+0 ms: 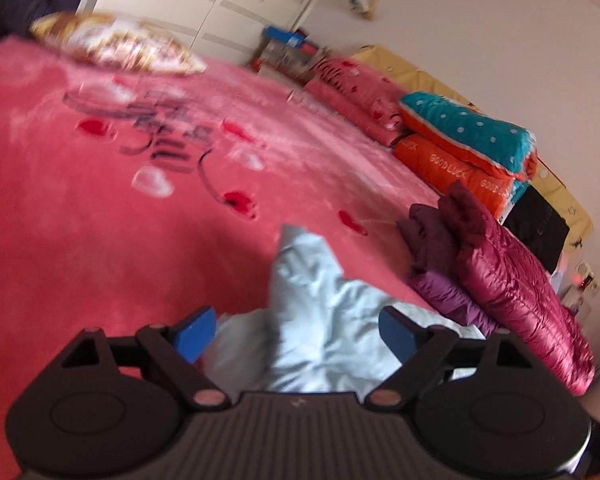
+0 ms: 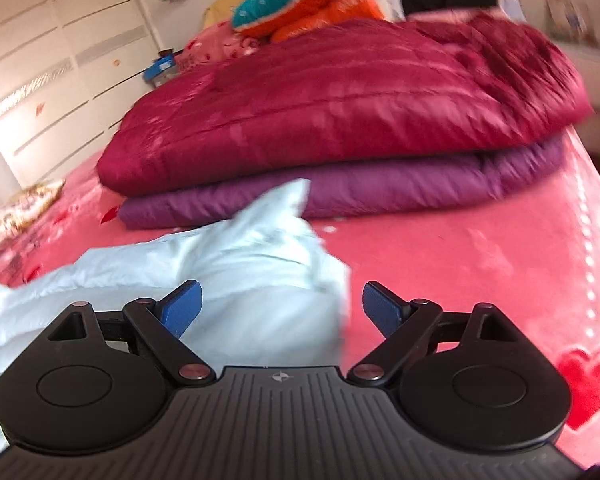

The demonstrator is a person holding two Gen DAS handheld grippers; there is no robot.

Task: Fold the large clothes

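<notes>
open room: pink bed cover (image 1: pixel 100 220) lies bare toward 10 and 11 o'clock in the left wrist view.
blocked: stacked red jacket (image 2: pixel 340 100) and purple jacket (image 2: pixel 380 188) at 12 o'clock, right wrist view.
far edge: folded quilts (image 1: pixel 468 148) at 1 o'clock.

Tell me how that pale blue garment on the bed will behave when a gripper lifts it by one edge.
The pale blue garment lies rumpled in soft folds, so it will probably drape and sag, not hold shape. It looks thin beside the puffy crimson jacket, so likely light. On the plush pink blanket it may drag slightly.
</notes>
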